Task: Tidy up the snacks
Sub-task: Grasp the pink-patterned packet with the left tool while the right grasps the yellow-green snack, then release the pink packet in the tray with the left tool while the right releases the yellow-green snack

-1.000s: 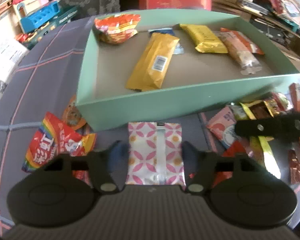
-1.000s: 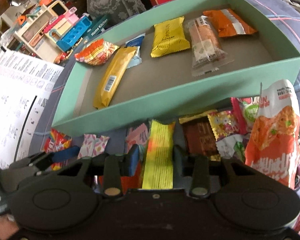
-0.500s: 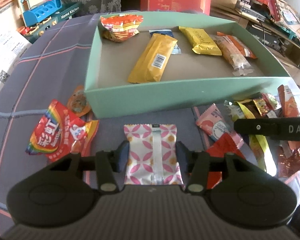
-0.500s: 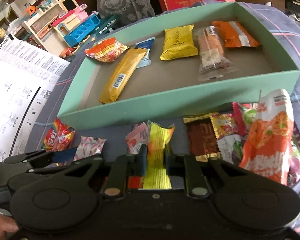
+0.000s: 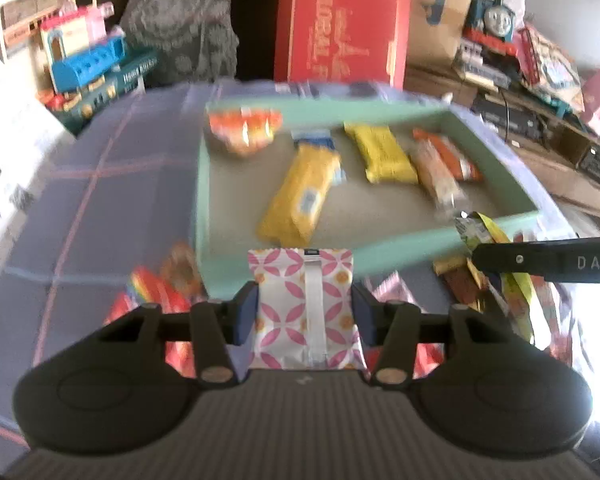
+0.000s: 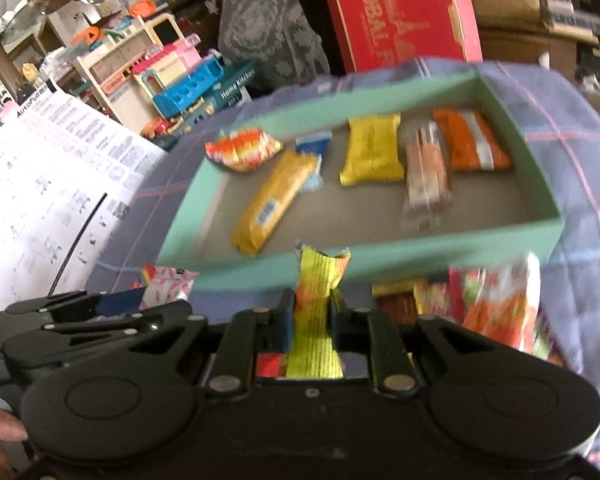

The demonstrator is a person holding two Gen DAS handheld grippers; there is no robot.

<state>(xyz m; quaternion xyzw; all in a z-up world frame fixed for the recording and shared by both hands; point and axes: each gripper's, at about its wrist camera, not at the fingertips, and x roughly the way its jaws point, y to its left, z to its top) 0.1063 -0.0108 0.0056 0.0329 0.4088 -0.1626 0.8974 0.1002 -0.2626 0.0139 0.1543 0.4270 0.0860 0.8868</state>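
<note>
Both grippers have come up off the surface w/ a snack each, so both pickups look done; next is prob. carrying them over the front wall of the green box. Left gripper is clamped on the pink patterned packet, held off the cloth. Right gripper has just closed its jaws on the yellow-green wrapper, pads pressing both sides, top end flaring above. Box already holds approx. six snacks, incl. a long yellow bar.

Left view alone shows the pink packet's full face & the right gripper's finger crossing at right. Right view alone shows the tall orange bag beside the pile, plus the printed sheet at left
</note>
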